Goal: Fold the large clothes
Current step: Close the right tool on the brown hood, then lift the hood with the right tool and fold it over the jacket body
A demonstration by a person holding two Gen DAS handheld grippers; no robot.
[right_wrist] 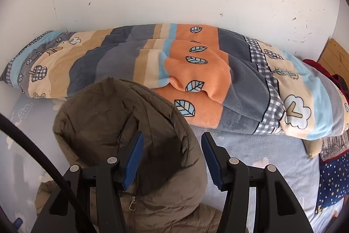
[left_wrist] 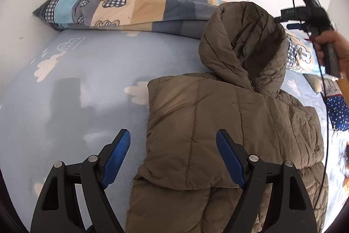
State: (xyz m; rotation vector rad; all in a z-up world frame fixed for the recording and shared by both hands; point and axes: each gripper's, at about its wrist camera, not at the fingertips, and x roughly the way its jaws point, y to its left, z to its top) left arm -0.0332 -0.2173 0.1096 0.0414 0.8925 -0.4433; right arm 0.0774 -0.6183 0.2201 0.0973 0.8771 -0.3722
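Right now the olive puffer jacket [left_wrist: 229, 123] lies on the pale blue bed sheet [left_wrist: 76, 91], its long axis running away toward the striped blanket [right_wrist: 196, 71], hood [right_wrist: 130, 123] at the far end. The right gripper [right_wrist: 172, 158] hovers nearest, jaws spread and empty, straddling the hood's rim. The left gripper [left_wrist: 173, 156], also spread and empty, hangs over the folded body's left edge.
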